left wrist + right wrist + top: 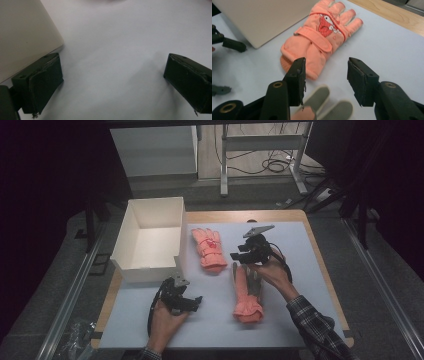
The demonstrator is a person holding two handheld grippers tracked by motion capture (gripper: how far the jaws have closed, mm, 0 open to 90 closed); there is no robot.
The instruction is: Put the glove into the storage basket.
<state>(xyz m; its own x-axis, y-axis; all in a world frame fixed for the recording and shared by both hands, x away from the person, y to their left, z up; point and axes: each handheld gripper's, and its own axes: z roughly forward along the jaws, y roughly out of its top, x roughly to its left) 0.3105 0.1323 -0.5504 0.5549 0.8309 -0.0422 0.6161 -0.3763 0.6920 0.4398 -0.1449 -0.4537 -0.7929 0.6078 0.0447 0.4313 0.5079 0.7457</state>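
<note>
Two orange gloves lie on the white sheet. One glove [209, 249] [319, 42] lies back up beside the box and shows a cartoon patch. The other glove [247, 292] lies palm up, its grey fingertips [322, 97] pointing away from the person. My right gripper [236, 259] [325, 72] hovers open just over those fingertips, with nothing between its jaws. My left gripper [195, 303] [112, 80] is open and rests low over the bare sheet by the box's near corner, holding nothing.
An open white cardboard box [150, 237] [25, 37] [262, 17] stands at the back left of the sheet. The wooden table edge [320, 255] frames the white sheet [300, 295]. Table legs and cables lie on the floor beyond.
</note>
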